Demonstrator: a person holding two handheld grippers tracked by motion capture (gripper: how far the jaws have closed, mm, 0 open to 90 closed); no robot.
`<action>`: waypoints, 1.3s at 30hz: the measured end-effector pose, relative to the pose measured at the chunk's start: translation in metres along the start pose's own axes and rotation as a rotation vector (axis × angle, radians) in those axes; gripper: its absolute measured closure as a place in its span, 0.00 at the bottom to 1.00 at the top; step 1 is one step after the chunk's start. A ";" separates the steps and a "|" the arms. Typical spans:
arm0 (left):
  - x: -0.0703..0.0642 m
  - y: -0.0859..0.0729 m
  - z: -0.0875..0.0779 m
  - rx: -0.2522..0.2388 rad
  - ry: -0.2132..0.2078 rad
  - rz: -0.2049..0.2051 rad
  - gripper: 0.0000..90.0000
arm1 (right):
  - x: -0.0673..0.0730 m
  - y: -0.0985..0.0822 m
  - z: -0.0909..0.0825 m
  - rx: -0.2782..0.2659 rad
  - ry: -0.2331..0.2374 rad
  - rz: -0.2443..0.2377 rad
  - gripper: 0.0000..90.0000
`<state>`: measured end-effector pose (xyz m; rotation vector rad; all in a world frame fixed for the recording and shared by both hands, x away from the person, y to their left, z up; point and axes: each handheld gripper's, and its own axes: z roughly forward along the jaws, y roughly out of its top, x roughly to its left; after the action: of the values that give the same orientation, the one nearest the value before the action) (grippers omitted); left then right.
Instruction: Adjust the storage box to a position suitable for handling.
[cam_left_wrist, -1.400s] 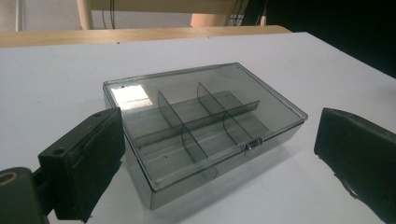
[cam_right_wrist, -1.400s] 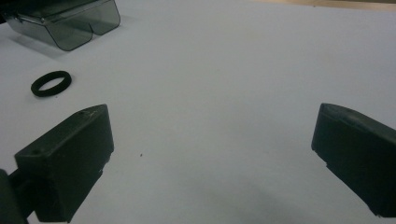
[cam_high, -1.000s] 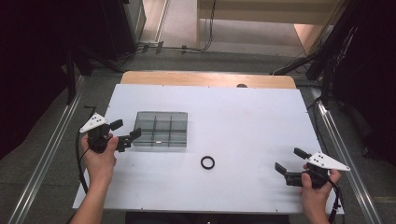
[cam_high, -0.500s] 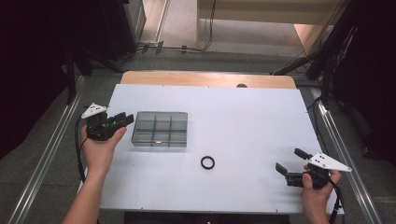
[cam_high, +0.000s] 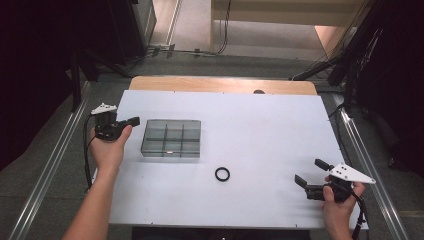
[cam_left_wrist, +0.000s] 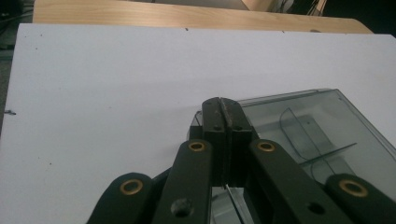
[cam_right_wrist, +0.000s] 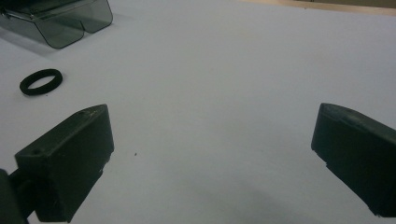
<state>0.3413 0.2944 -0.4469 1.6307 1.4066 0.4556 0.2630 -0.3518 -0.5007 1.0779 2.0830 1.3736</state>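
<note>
Left tongs (cam_high: 134, 120), jaws just closed on nothing, sit beside the smoky clear-plastic compartment box (cam_high: 171, 138) on the white desk (cam_high: 260, 130); right tongs (cam_high: 311, 173) wide (small black ring (cam_high: 222, 174) between).

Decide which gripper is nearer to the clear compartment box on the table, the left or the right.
Left. The left gripper, jaws shut, sits just beside the compartment box at its left edge. The right gripper, jaws open, rests far off near the table's front right corner, beyond the black ring.

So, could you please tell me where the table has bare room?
Bare: the whole stretch between the box and the right gripper, and the far half. Crowded only around the left gripper beside the box, and the ring.
</note>
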 end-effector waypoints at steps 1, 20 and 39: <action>0.001 0.001 0.002 0.003 0.001 -0.002 1.00 | 0.000 0.000 0.000 0.000 0.000 0.000 0.00; 0.025 -0.010 0.038 0.124 0.018 -0.043 1.00 | 0.000 0.000 0.000 0.005 -0.007 0.004 0.00; 0.029 -0.017 0.067 0.087 -0.031 -0.057 1.00 | 0.000 0.000 0.000 0.006 -0.010 0.005 0.00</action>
<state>0.3903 0.2943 -0.5036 1.6553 1.4632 0.3391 0.2630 -0.3518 -0.5011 1.0914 2.0799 1.3622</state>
